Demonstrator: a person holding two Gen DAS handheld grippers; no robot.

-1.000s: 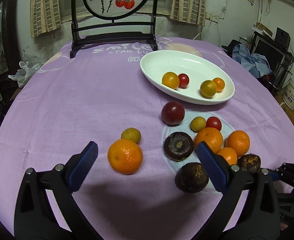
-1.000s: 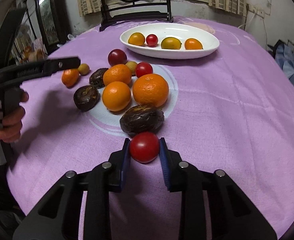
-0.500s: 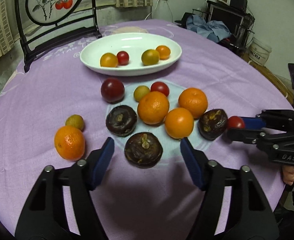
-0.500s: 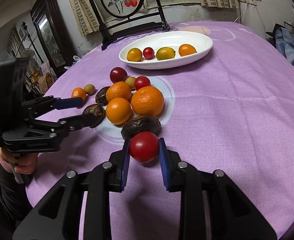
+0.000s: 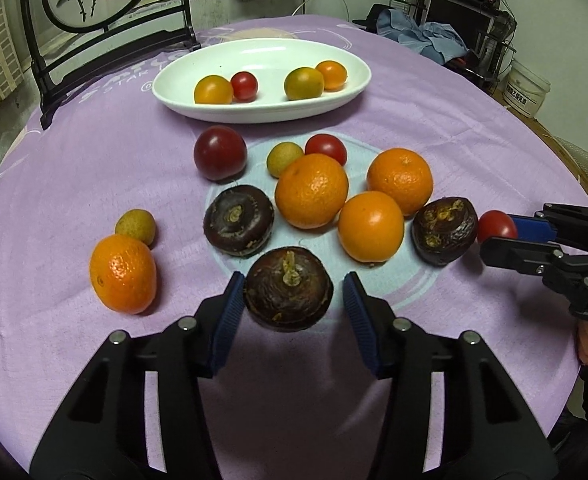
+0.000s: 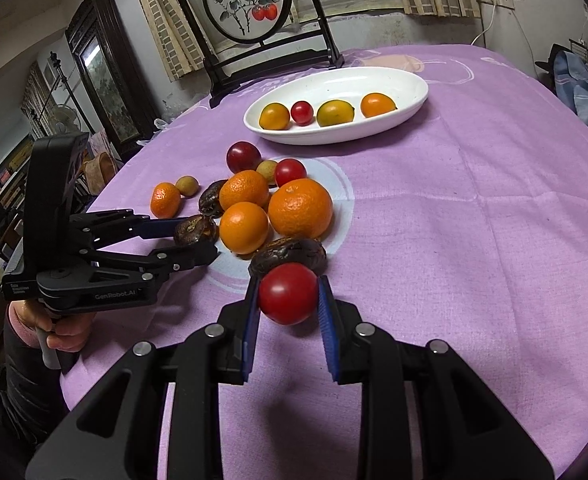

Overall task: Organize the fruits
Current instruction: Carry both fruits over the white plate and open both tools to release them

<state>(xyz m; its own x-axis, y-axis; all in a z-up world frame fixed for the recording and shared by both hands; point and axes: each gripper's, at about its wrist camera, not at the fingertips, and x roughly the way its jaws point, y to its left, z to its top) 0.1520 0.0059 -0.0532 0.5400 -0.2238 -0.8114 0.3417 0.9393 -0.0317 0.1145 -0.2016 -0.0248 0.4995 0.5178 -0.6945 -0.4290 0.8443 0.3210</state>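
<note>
A dark brown round fruit (image 5: 288,290) lies on the purple cloth between the jaws of my left gripper (image 5: 290,294). The jaws are closing. One pad is at its side and a small gap shows at the other. My right gripper (image 6: 288,294) is shut on a red tomato (image 6: 288,292), held just above the cloth in front of another dark fruit (image 6: 290,254). The white oval dish (image 5: 254,52) stands behind, with several small tomatoes in it. Oranges (image 5: 311,190), a dark red plum (image 5: 220,152) and small yellow-green fruits (image 5: 284,158) lie between.
One orange (image 5: 122,274) and a small yellow-green fruit (image 5: 136,226) lie apart at the left. A black stand with a round painted panel (image 6: 250,4) rises at the table's far edge. A hand (image 6: 66,328) grips the left tool's handle.
My left gripper swung from the lone orange to the fruit cluster, sank toward the nearest dark fruit, and its jaws narrowed around it. My right gripper kept the red tomato.
</note>
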